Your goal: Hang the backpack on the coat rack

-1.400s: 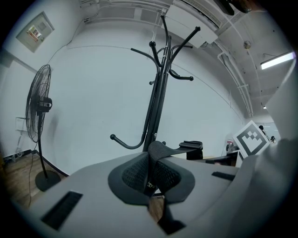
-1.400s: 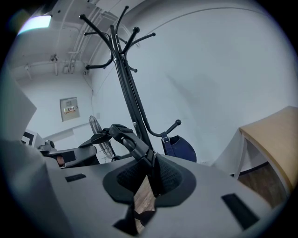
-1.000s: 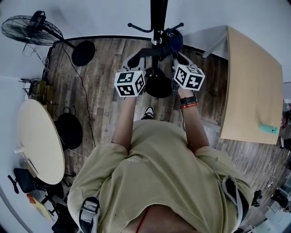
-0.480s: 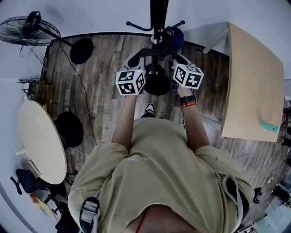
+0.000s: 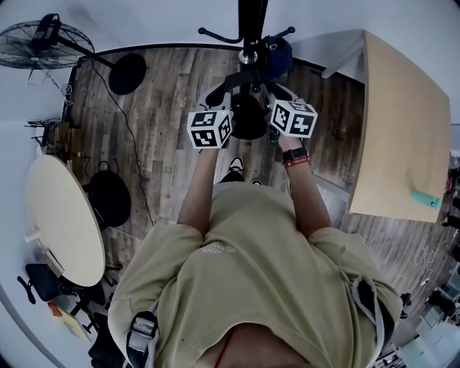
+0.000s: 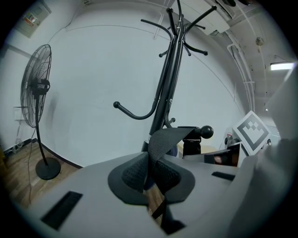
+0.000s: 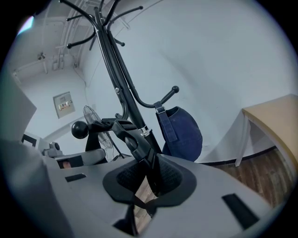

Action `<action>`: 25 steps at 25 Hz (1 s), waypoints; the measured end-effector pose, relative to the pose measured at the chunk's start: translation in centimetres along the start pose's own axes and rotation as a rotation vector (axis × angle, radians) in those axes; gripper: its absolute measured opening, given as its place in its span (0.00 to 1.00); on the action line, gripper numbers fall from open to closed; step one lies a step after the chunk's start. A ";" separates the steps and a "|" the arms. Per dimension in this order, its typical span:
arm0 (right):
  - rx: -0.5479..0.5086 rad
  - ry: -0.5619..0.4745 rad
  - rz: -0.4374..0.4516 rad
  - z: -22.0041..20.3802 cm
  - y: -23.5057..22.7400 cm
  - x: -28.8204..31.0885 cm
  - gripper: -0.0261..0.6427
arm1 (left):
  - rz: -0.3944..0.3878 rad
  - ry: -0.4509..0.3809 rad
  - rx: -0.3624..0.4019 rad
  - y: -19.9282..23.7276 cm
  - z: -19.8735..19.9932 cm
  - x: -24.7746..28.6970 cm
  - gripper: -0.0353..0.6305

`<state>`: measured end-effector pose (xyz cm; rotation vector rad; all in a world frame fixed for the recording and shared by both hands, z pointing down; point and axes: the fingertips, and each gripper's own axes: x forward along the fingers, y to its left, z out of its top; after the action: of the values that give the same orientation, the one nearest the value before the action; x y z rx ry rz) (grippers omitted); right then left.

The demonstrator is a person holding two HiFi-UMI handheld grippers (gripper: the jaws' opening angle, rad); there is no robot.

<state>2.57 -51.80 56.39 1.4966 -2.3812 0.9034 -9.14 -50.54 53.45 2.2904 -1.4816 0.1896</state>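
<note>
My left gripper [image 6: 150, 173] is shut on a black webbing strap [image 6: 164, 142] of the backpack. My right gripper [image 7: 151, 174] is shut on the thicker black strap [image 7: 135, 144] beside it. The strap runs between the two and lies over a ball-tipped hook [image 6: 205, 132] of the black coat rack [image 6: 168, 88]. In the head view both grippers [image 5: 215, 97] [image 5: 277, 92] are held up close to the rack's pole [image 5: 251, 21], with the strap [image 5: 237, 77] stretched across. A dark bulk [image 5: 248, 122] lies below them; I cannot tell backpack from rack base there.
A dark blue bag [image 7: 180, 132] hangs on another hook of the rack, to the right of the pole. A standing fan [image 5: 39, 43] is at the far left, a round table [image 5: 61, 215] at the left, a wooden table [image 5: 402, 136] at the right.
Both grippers have sunk together with the strap, staying level with each other and close to the rack. Their grip is unchanged.
</note>
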 end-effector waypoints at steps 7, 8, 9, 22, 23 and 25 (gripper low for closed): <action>-0.028 0.013 0.057 -1.4 0.6 1.1 0.15 | -0.025 0.027 0.001 -0.9 -2.4 0.9 0.09; -0.028 0.014 0.063 -1.5 0.6 1.2 0.15 | -0.029 0.033 0.000 -1.1 -2.8 1.1 0.09; -0.028 0.015 0.068 -1.6 0.6 1.3 0.16 | -0.033 0.040 0.000 -1.3 -3.1 1.3 0.09; -0.010 -0.008 0.077 -2.4 1.1 0.2 0.23 | -0.091 0.064 0.032 -4.1 -4.2 0.9 0.11; -0.008 -0.011 0.080 -2.5 1.1 0.0 0.23 | -0.091 0.059 0.034 -4.3 -4.2 0.8 0.14; -0.008 -0.017 0.078 -2.6 1.0 -0.6 0.23 | -0.087 0.043 0.037 -4.5 -4.0 0.3 0.19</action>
<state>1.54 -49.51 57.80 1.4230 -2.4687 0.9003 -4.52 -47.56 56.04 2.3600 -1.3651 0.2416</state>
